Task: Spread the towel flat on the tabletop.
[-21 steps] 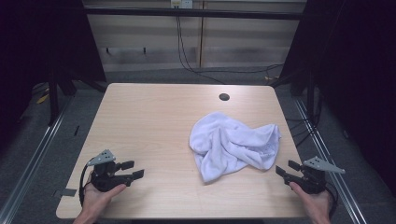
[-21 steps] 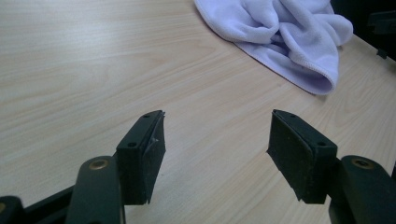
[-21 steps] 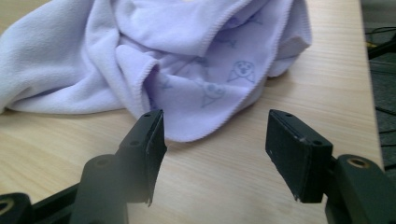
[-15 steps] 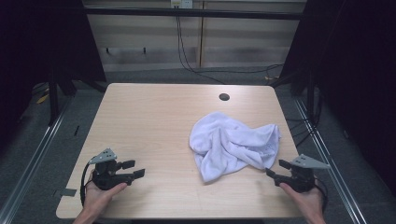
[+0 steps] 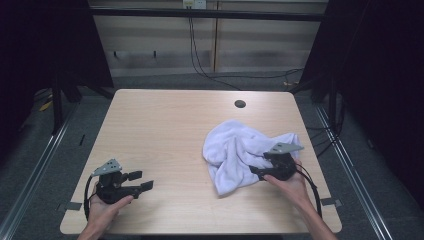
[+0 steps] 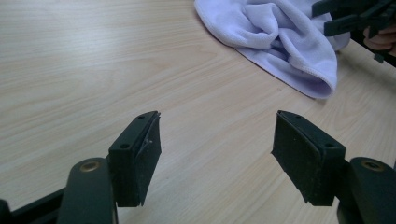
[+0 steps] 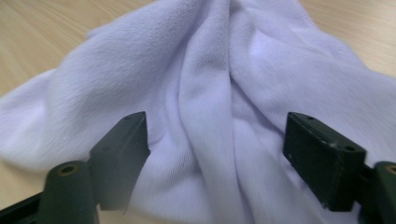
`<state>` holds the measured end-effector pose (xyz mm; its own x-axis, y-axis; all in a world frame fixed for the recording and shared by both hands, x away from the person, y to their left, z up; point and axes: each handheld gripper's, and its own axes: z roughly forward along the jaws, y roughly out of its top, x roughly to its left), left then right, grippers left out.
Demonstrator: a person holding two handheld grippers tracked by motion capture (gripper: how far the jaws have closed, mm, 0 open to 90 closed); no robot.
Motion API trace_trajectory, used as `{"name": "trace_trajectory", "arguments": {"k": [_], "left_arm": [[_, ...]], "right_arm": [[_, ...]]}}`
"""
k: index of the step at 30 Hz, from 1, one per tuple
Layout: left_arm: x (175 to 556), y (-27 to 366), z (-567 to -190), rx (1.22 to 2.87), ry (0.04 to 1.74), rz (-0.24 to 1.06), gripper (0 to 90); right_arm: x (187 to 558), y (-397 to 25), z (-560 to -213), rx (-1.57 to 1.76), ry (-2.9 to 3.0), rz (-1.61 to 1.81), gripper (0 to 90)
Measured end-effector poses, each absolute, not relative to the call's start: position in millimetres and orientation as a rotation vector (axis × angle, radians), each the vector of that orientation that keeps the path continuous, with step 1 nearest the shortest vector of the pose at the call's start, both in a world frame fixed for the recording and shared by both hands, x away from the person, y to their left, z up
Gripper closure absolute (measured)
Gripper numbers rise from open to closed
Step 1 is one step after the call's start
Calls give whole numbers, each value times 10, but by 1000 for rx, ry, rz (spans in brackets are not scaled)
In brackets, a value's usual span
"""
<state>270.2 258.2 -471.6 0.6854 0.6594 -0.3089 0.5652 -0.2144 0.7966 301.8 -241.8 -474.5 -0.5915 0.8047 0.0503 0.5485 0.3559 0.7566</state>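
A crumpled white towel [image 5: 235,150] lies on the right half of the wooden table [image 5: 165,130]. My right gripper [image 5: 256,171] is open and sits over the towel's near right part, its jaws pointing left. In the right gripper view the towel's folds [image 7: 210,98] bunch up between the two spread jaws of the right gripper [image 7: 217,154]. My left gripper [image 5: 142,181] is open near the table's front left, well apart from the towel. In the left gripper view the left gripper [image 6: 217,156] stands over bare wood, with the towel [image 6: 280,37] farther off and the other gripper [image 6: 355,16] on it.
A small dark round hole [image 5: 240,104] is set in the table near its far edge. Dark cables [image 5: 205,55] hang behind the table. Metal rails [image 5: 45,150] run along the floor on both sides.
My right gripper has moved left from the table's front right edge onto the towel. The left gripper has stayed in place.
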Motion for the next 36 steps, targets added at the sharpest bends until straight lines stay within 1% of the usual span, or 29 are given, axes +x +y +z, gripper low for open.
{"name": "trace_trajectory", "arguments": {"k": [1,3,4,5,6,7,8,10,14,15,17,18,20,21,23,24,25,26,27,29,30,32,34,35,36], "left_arm": [[2703,2600,-4720,1890,963,120,321],[2709,2604,-4720,1885,963,116,321],[2719,2606,-4719,1885,955,120,323],[2719,2608,-4719,1888,955,121,325],[2717,2611,-4720,1891,955,123,326],[2715,2612,-4722,1892,957,127,326],[2715,2612,-4722,1892,957,127,327],[2719,2613,-4722,1892,957,129,327],[2709,2595,-4709,1887,950,137,324],[2708,2589,-4706,1887,942,139,325],[2705,2577,-4698,1892,937,145,325],[2708,2560,-4695,1893,935,148,326],[2714,2554,-4695,1897,935,148,327],[2729,2543,-4695,1900,932,149,333],[2739,2539,-4687,1901,922,140,346],[2747,2538,-4680,1897,911,136,426],[2752,2537,-4665,1895,894,124,426],[2755,2528,-4649,1891,874,127,467],[2764,2513,-4626,1896,860,133,485],[2791,2449,-4568,1904,808,138,558],[2831,2372,-4515,1920,767,145,611],[2864,2319,-4487,1921,751,132,646],[2968,2175,-4429,1926,711,103,654],[3079,2055,-4401,1898,710,45,656],[3079,2055,-4401,1898,710,45,650]], "right_arm": [[3152,-2325,-4769,1208,2298,1105,190],[3206,-2292,-4783,1198,2308,1104,188],[3342,-2178,-4871,1224,2336,1047,201],[3383,-2150,-4921,1218,2350,1023,223],[3414,-2105,-4989,1195,2350,969,269],[3402,-2053,-5007,1152,2327,902,350],[3402,-2053,-5007,1152,2327,902,350],[3402,-2025,-4971,1150,2338,900,638],[3348,-1960,-5011,1176,2363,988,709],[3285,-1853,-5018,1131,2407,1040,721],[3264,-1812,-5020,1117,2423,1060,725],[3203,-1682,-5021,1072,2474,1105,734],[3169,-1607,-5022,1046,2492,1124,734],[3102,-1463,-5022,1002,2541,1164,735],[3056,-1386,-5022,981,2560,1171,734],[2982,-1221,-5015,920,2614,1201,721],[2982,-1221,-5015,920,2614,1201,721],[2950,-1141,-5013,893,2641,1214,689],[2927,-1069,-5000,878,2666,1230,639],[2894,-997,-4951,861,2679,1260,531],[2867,-1060,-4846,865,2653,1307,494],[2854,-1110,-4800,873,2643,1324,492],[2805,-1315,-4663,902,2586,1364,488],[2763,-1527,-4568,928,2537,1375,505],[2763,-1527,-4568,928,2537,1375,505]]}}
